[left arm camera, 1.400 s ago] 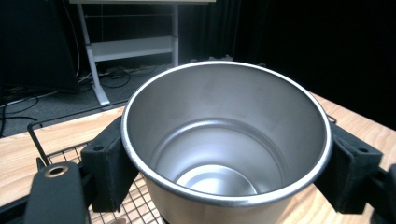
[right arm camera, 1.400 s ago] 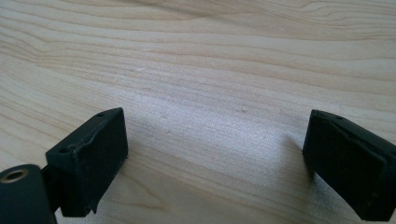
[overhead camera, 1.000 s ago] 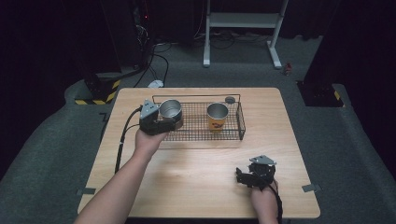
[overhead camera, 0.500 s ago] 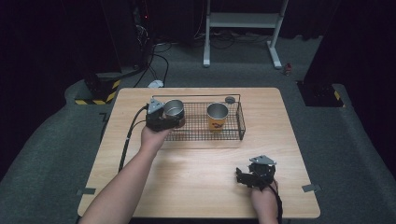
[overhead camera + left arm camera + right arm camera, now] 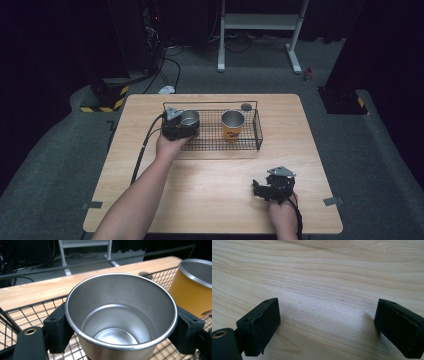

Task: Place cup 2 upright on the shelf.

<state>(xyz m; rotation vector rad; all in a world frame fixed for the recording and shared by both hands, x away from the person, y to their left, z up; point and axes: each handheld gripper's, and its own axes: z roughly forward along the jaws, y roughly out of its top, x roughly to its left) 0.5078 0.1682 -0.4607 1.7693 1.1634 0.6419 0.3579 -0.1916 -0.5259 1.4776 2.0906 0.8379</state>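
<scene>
Left tool view alone reveals the steel cup's empty inside.

The left gripper has its jaws clamped at arm's reach, while the right gripper rests near the body with jaws wide apart.

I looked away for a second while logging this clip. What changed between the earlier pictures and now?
The left gripper, its jaws shut on the shiny steel cup, carried the cup rightward and down into the left end of the black wire basket. Nothing was let go. The orange cup with a steel rim, the small dark disc and the open right gripper on the wooden table stayed put.
</scene>
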